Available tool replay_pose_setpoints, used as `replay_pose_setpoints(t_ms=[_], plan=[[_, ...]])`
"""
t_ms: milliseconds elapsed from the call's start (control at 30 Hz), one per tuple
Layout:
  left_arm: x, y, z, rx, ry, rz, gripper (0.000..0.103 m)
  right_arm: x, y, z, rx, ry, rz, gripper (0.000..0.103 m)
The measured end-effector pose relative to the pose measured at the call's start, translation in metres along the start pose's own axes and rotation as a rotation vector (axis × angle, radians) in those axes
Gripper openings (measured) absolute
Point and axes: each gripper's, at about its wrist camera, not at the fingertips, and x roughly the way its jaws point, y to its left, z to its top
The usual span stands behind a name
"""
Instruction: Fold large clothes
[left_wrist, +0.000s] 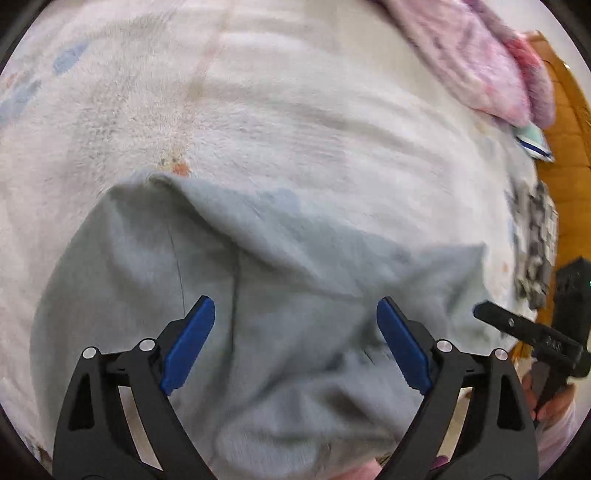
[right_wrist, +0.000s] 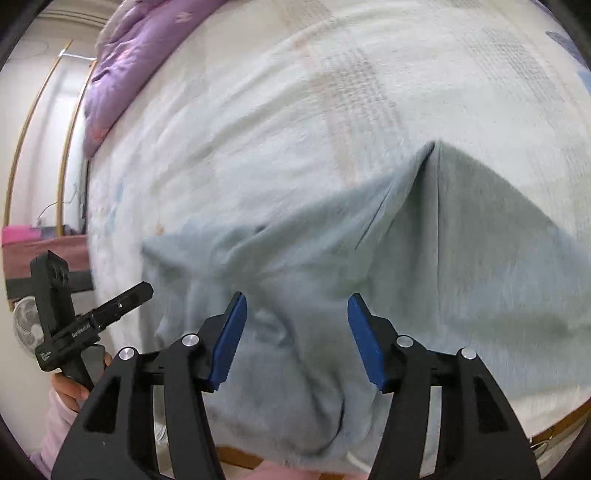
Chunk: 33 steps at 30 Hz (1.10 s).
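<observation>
A pale grey-blue garment (left_wrist: 295, 295) lies rumpled on a white patterned bedspread (left_wrist: 295, 110), with folds and a seam running across it. My left gripper (left_wrist: 295, 306) hangs over its middle, blue pads wide apart, open, with only cloth below them. In the right wrist view the same garment (right_wrist: 480, 258) spreads towards the near bed edge. My right gripper (right_wrist: 297, 297) stands open above a bunched fold and pinches nothing. Each view shows the other hand's tool at its side, held by a hand (right_wrist: 70, 391) in a pink sleeve.
A purple-pink quilt (right_wrist: 125, 66) is heaped at the far end of the bed (right_wrist: 258, 110). A dark checked item (left_wrist: 535, 240) lies near the bed's right edge, beside orange-brown wood (left_wrist: 565, 147). A small fan (right_wrist: 26, 325) stands on the floor to the left.
</observation>
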Motion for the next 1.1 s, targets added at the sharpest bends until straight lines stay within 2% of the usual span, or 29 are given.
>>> replay_pose_setpoints(t_ms=[67, 133, 233, 267, 300, 333, 367, 400, 467, 533, 633, 733, 767, 867, 933, 1000, 1033, 1067, 1100], plan=[[0.018, 0.01, 0.007, -0.033, -0.002, 0.036, 0.086, 0.015, -0.013, 0.006, 0.025, 0.001, -0.018, 0.054], [0.027, 0.02, 0.004, -0.061, -0.045, 0.078, 0.074, 0.026, -0.022, 0.008, 0.068, 0.006, 0.019, 0.054], [0.039, 0.023, 0.005, -0.05, -0.08, 0.066, 0.064, 0.041, -0.035, 0.013, 0.123, 0.009, 0.106, 0.054], [0.039, 0.022, 0.004, -0.04, -0.092, 0.068, 0.053, 0.042, -0.035, 0.014, 0.118, -0.001, 0.129, 0.046], [0.037, 0.021, 0.003, -0.031, -0.108, 0.062, 0.041, 0.041, -0.036, 0.014, 0.113, -0.004, 0.144, 0.03], [0.036, 0.018, 0.002, -0.033, -0.119, 0.045, 0.023, 0.039, -0.038, 0.014, 0.119, -0.003, 0.153, 0.021], [0.033, 0.02, 0.004, -0.057, -0.122, 0.052, 0.012, 0.04, -0.038, 0.018, 0.143, -0.005, 0.177, 0.016], [0.03, 0.021, 0.006, -0.073, -0.127, 0.042, 0.01, 0.034, -0.036, 0.02, 0.161, -0.025, 0.208, 0.013], [0.021, 0.014, 0.012, -0.084, -0.158, -0.001, 0.007, 0.024, -0.022, 0.033, 0.126, -0.061, 0.191, 0.012], [0.013, 0.001, 0.024, -0.048, -0.187, 0.001, 0.006, 0.013, -0.011, 0.052, 0.096, -0.097, 0.169, 0.012], [0.006, -0.017, 0.051, 0.009, -0.222, 0.024, 0.006, 0.012, -0.009, 0.08, 0.121, -0.116, 0.156, 0.011], [0.023, -0.025, 0.082, -0.011, -0.184, 0.052, 0.006, 0.025, -0.012, 0.105, 0.137, -0.097, 0.117, 0.011], [0.023, -0.01, 0.082, -0.009, -0.175, 0.065, 0.006, 0.029, -0.015, 0.11, 0.131, -0.092, 0.099, 0.011], [0.058, -0.013, 0.096, 0.011, -0.125, 0.124, 0.007, 0.05, -0.025, 0.116, 0.151, -0.045, 0.048, 0.011], [0.058, -0.014, 0.096, 0.005, -0.132, 0.125, 0.01, 0.054, -0.025, 0.115, 0.167, -0.03, 0.037, 0.011], [0.051, -0.02, 0.096, 0.011, -0.107, 0.12, 0.024, 0.049, -0.021, 0.114, 0.186, 0.013, 0.044, 0.016], [0.046, -0.02, 0.094, 0.021, -0.094, 0.149, 0.062, 0.046, -0.02, 0.113, 0.191, 0.026, 0.05, 0.023], [0.038, -0.023, 0.092, 0.035, -0.101, 0.196, 0.083, 0.037, -0.019, 0.109, 0.193, 0.027, 0.054, 0.037], [0.031, -0.026, 0.088, 0.05, -0.121, 0.212, 0.083, 0.024, -0.018, 0.102, 0.183, 0.009, 0.027, 0.048]])
